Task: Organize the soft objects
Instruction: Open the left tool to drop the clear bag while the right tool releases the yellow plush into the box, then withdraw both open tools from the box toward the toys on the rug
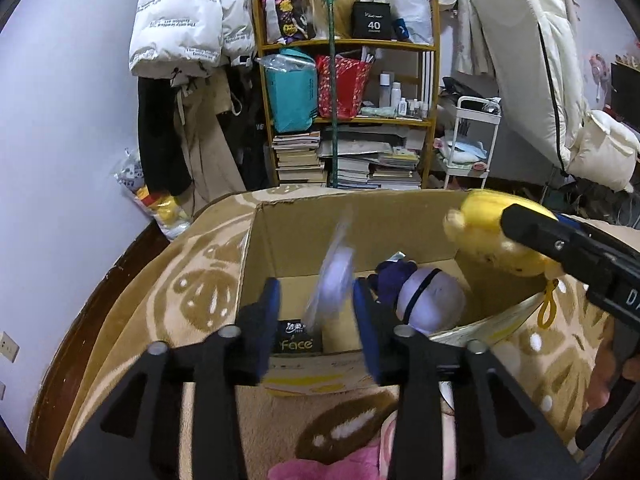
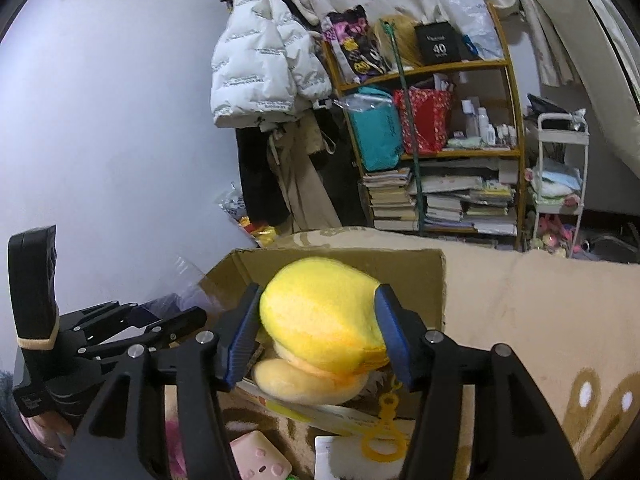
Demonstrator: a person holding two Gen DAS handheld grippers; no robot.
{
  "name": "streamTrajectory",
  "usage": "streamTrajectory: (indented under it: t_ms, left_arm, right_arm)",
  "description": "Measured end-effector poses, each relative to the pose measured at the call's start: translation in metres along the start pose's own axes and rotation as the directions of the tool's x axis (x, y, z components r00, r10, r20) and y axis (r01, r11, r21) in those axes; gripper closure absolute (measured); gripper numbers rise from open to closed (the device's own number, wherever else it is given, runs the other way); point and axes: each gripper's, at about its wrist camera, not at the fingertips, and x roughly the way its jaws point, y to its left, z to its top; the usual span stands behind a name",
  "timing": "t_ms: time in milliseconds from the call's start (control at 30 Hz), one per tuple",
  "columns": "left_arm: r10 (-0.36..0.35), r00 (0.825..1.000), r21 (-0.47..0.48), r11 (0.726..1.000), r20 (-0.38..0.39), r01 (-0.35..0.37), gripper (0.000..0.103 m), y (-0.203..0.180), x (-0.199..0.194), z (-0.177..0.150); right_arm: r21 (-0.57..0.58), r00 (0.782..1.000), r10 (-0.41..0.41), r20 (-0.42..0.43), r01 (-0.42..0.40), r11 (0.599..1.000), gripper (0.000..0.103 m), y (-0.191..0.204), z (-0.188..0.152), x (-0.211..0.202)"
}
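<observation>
**Two toys at the cardboard box**

We held the yellow plush (image 2: 320,320) between our right gripper (image 2: 316,336) pads, above the cardboard box (image 1: 400,216). Our left gripper (image 1: 316,312) stood parted, a blurred pale bagged item (image 1: 334,280) loose between its fingers. A lilac plush (image 1: 432,300) lay inside.

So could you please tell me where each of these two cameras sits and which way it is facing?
Left wrist: rides the left tongs, looking down into the cardboard box; a blurred pale item sits between its open blue pads; the right tongs enter at right.
Right wrist: rides the right tongs, facing the box, pads against the yellow plush; the left tongs show at left.
Shared: box, plush, bookshelf, white jacket.
</observation>
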Motion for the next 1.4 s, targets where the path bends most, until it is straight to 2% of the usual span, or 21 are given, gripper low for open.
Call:
streamTrajectory:
  t_ms: [33,167,233,267,333,400,567,700,1100,1400]
  left_arm:
    - [0.005,1.0,-0.005,1.0,0.001,-0.005,0.051,0.001,0.0,0.0]
    - [0.013,1.0,-0.002,1.0,0.013,-0.013,0.045,0.002,-0.005,0.0]
    - [0.017,1.0,-0.001,1.0,0.016,-0.017,0.035,0.003,-0.007,0.0]
    - [0.021,1.0,0.0,1.0,0.02,-0.021,0.032,0.003,-0.009,0.0]
    - [0.036,0.999,0.007,0.999,0.03,-0.036,0.018,0.005,-0.013,0.001]
    - [0.067,0.997,0.019,0.997,0.041,-0.068,0.012,0.005,-0.018,0.002]
    - [0.083,0.996,-0.009,0.997,0.044,-0.082,0.006,0.013,-0.03,0.002]
    - [0.085,0.995,-0.028,0.996,0.045,-0.084,0.004,0.02,-0.045,-0.002]
    - [0.098,0.995,0.0,0.995,0.007,-0.098,0.003,0.016,-0.084,-0.018]
    - [0.067,0.994,-0.02,0.997,-0.083,-0.069,0.003,0.022,-0.102,-0.038]
  right_arm:
    - [0.004,1.0,-0.004,-0.001,0.004,1.0,0.042,-0.001,0.001,-0.001]
    - [-0.002,0.999,-0.037,-0.001,0.037,0.999,0.035,0.0,0.002,-0.003]
    - [0.009,0.999,-0.041,0.003,0.041,0.999,0.033,-0.001,0.002,-0.006]
    - [0.016,0.999,-0.047,0.004,0.047,0.999,0.028,-0.001,0.003,-0.008]
    - [0.023,0.998,-0.064,0.006,0.064,0.998,0.019,0.0,0.003,-0.011]
    - [0.032,0.996,-0.085,0.017,0.084,0.996,0.008,0.0,0.003,-0.016]
    - [0.051,0.995,-0.099,0.023,0.098,0.994,0.0,0.004,0.003,-0.03]
    - [0.048,0.994,-0.109,0.024,0.108,0.993,0.0,0.009,-0.001,-0.042]
    - [-0.017,0.991,-0.13,-0.013,0.13,0.991,0.0,0.04,-0.016,-0.071]
    - [-0.041,0.992,-0.121,-0.031,0.12,0.992,0.0,0.056,-0.028,-0.089]
